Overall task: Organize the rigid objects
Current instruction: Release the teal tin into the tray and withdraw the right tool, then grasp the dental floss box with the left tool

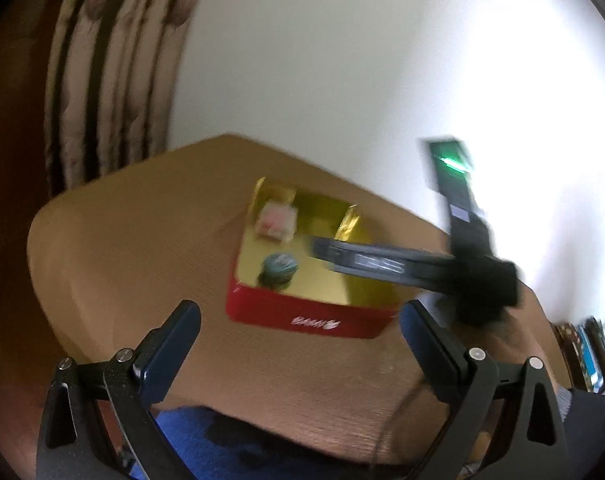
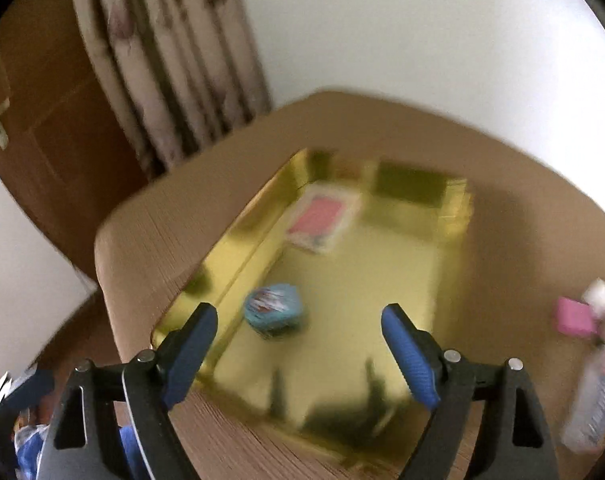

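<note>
Red gift box (image 1: 302, 320), gold-lined: holds blue round tin (image 2: 274, 314) and pink-white packet (image 2: 322, 220). Left gripper (image 1: 300, 344) and right gripper (image 2: 298, 344): jaws open, empty. Step: between placements. Next: fetch pink item (image 2: 574, 318) from table (image 2: 522, 220).

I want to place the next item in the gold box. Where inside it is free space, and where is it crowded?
The gold box floor is bare right of the blue round tin, and between that tin and the pink card pack in the far left corner. The left wall side is more crowded. Outside the box, small items cluster at the table's right edge.
</note>
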The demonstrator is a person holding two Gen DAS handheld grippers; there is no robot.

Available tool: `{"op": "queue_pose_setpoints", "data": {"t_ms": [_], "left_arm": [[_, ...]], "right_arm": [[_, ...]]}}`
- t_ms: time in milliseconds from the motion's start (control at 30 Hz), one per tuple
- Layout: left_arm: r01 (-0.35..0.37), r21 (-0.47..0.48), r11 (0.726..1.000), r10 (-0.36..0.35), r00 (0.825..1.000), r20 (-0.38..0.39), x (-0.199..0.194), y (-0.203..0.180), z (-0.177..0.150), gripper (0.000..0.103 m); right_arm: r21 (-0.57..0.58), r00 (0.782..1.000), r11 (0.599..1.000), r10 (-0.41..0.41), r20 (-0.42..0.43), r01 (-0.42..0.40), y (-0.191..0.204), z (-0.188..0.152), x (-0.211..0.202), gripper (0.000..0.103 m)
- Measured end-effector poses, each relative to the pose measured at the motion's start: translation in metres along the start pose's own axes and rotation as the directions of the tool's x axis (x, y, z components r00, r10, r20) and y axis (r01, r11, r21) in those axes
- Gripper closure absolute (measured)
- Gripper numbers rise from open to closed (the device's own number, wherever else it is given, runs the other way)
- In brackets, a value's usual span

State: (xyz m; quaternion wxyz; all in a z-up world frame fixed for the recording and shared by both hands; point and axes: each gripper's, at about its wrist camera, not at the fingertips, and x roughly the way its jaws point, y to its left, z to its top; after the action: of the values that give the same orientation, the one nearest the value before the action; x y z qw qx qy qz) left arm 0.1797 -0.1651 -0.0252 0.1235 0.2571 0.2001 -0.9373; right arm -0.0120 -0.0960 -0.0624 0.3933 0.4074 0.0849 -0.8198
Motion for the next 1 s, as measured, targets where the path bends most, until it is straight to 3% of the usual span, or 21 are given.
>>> {"op": "queue_pose_setpoints", "data": {"t_ms": [67, 167, 200, 267, 333, 400, 467, 567, 767, 867, 1000], "left_arm": [[0.028, 0.041, 0.999, -0.029, 1.0, 0.004, -0.001, -0.01, 0.003, 0.002], [0.063, 0.127, 0.99, -0.058, 0.997, -0.046, 0.012, -0.034, -0.002, 0.002], [0.071, 0.151, 0.986, -0.061, 0.996, -0.065, 0.016, -0.042, -0.004, 0.002], [0.084, 0.201, 0.976, -0.061, 0.991, -0.116, 0.031, -0.061, -0.01, 0.002], [0.119, 0.244, 0.962, -0.074, 0.98, -0.186, 0.05, -0.089, -0.014, 0.002], [0.157, 0.276, 0.948, -0.092, 0.968, -0.232, 0.073, -0.124, -0.014, 0.002], [0.188, 0.304, 0.934, -0.104, 0.956, -0.273, 0.094, -0.155, -0.015, 0.002], [0.217, 0.35, 0.911, -0.096, 0.939, -0.331, 0.133, -0.21, -0.018, 0.002], [0.205, 0.368, 0.907, -0.079, 0.94, -0.331, 0.185, -0.274, -0.02, 0.002], [0.158, 0.401, 0.902, -0.026, 0.949, -0.315, 0.207, -0.294, -0.027, 0.002], [0.122, 0.411, 0.904, 0.036, 0.934, -0.356, 0.242, -0.301, -0.04, 0.007]], "right_arm": [[0.051, 0.996, 0.996, -0.08, 0.049, 0.078, -0.031, -0.018, -0.037, 0.016], [0.147, 0.965, 0.961, -0.249, 0.081, 0.236, -0.087, -0.068, -0.099, 0.016], [0.178, 0.938, 0.929, -0.339, 0.068, 0.323, -0.109, -0.092, -0.121, 0.016], [0.221, 0.894, 0.876, -0.446, 0.035, 0.428, -0.136, -0.122, -0.144, 0.016], [0.286, 0.865, 0.828, -0.501, -0.007, 0.482, -0.169, -0.157, -0.168, 0.016], [0.347, 0.853, 0.794, -0.522, -0.03, 0.498, -0.192, -0.178, -0.183, 0.016], [0.402, 0.855, 0.777, -0.518, -0.03, 0.484, -0.207, -0.192, -0.194, 0.016], [0.455, 0.868, 0.768, -0.497, -0.019, 0.45, -0.204, -0.184, -0.193, 0.016], [0.465, 0.876, 0.775, -0.482, 0.0, 0.427, -0.199, -0.171, -0.214, 0.016], [0.485, 0.885, 0.775, -0.465, 0.005, 0.405, -0.198, -0.17, -0.215, 0.016], [0.515, 0.889, 0.768, -0.457, 0.024, 0.381, -0.203, -0.172, -0.226, 0.016]]}}
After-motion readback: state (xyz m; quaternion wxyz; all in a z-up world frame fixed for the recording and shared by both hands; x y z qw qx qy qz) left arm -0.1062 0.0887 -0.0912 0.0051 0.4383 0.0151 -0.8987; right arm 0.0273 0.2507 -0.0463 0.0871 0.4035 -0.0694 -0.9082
